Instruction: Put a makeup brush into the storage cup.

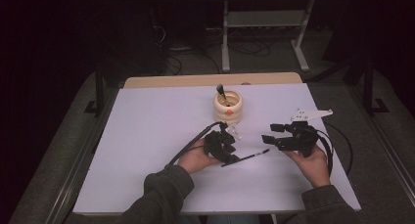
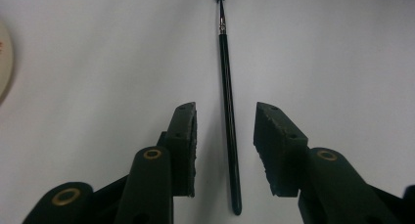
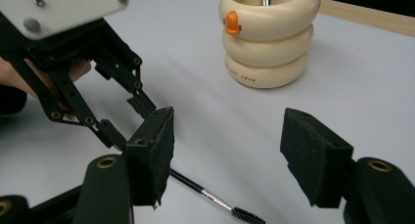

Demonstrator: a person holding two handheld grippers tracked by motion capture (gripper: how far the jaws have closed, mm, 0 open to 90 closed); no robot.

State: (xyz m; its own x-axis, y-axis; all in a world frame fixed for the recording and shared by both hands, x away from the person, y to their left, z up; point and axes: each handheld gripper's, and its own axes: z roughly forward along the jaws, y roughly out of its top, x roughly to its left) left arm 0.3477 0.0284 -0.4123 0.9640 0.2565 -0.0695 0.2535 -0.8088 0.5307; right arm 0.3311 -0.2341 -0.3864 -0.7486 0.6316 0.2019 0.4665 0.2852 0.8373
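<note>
The left gripper [image 2: 225, 141] straddles the brush [image 2: 228, 111], jaws apart (not yet pinching). Centre the handle, then squeeze. The right gripper [image 3: 227, 155] waits, jaws apart.

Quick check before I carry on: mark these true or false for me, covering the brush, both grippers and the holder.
1. The thin black brush lies flat on the white table. True.
2. The left gripper straddles the brush, fingers not pressing it. True.
3. The right gripper holds the brush. False: its fingers are open with nothing between them.
4. The cream ringed duck-shaped holder lies tipped over. False: it stands upright with a tool inside.
</note>
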